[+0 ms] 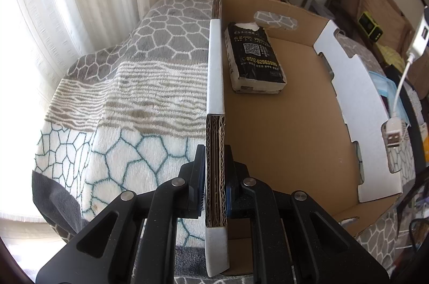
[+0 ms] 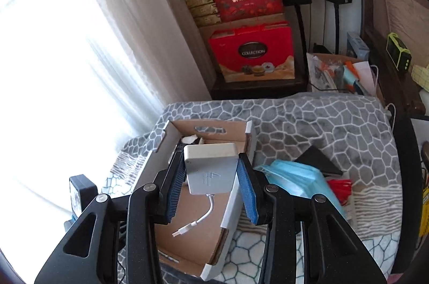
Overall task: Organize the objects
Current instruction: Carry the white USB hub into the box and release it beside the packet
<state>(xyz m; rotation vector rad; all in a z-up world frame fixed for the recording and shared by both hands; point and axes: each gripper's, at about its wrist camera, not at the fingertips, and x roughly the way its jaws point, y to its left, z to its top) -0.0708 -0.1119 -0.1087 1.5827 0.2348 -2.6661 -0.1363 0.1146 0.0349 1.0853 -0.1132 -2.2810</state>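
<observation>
A shallow cardboard box (image 1: 289, 123) lies on a patterned blanket; it also shows in the right wrist view (image 2: 187, 230). A black tissue pack (image 1: 253, 58) lies in its far left corner. My left gripper (image 1: 215, 176) is shut on the box's left wall (image 1: 214, 85). My right gripper (image 2: 211, 176) is shut on a white hub (image 2: 210, 167) and holds it above the box, its short white cable (image 2: 198, 219) dangling. The hub and cable hang at the right edge of the left wrist view (image 1: 394, 131).
Blue face masks (image 2: 292, 180), a black triangular thing (image 2: 319, 159) and a red item (image 2: 340, 188) lie on the blanket (image 2: 308, 123) right of the box. Red gift boxes (image 2: 252, 56), speakers and a cluttered bedside lie beyond. A bright curtained window is at left.
</observation>
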